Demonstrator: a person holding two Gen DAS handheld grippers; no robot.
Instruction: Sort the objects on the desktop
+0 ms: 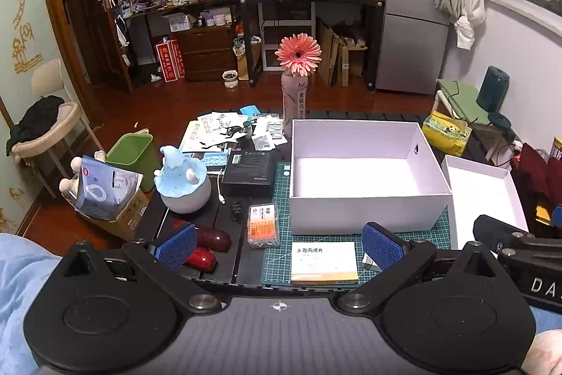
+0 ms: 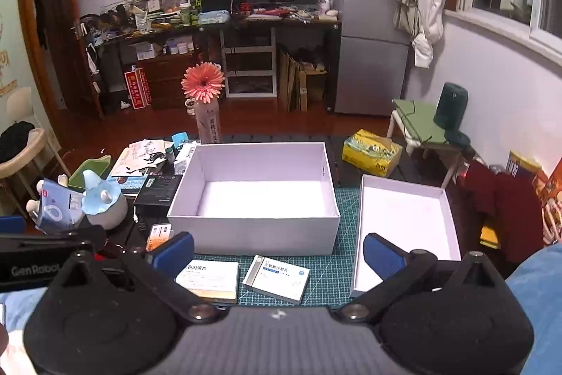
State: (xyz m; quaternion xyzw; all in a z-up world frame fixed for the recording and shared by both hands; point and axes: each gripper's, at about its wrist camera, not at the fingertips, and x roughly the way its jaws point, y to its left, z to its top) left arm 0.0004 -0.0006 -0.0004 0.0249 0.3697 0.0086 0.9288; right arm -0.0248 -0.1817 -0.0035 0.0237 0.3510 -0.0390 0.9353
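Note:
An empty white box (image 1: 365, 209) (image 2: 253, 227) stands on the green cutting mat (image 1: 277, 199) (image 2: 326, 269), its lid (image 1: 491, 199) (image 2: 404, 220) lying upturned to its right. In front of the box lie a white and yellow medicine box (image 1: 323, 260) (image 2: 209, 276) and a white and blue medicine box (image 2: 279, 276). A clear orange pill case (image 1: 262, 224) and two dark red objects (image 1: 210, 246) lie to the left. My left gripper (image 1: 277, 245) is open, low over the near table edge. My right gripper (image 2: 277, 255) is open above the two medicine boxes. Neither holds anything.
A blue and white ceramic figure (image 1: 184, 181) (image 2: 103, 199), a black box (image 1: 249, 169), loose papers (image 1: 217, 130) and a bottle with a pink flower (image 1: 296, 94) (image 2: 207, 115) crowd the left and back. A yellow tissue pack (image 2: 372, 152) sits behind the lid. A green bin (image 1: 135, 152) stands off the left edge.

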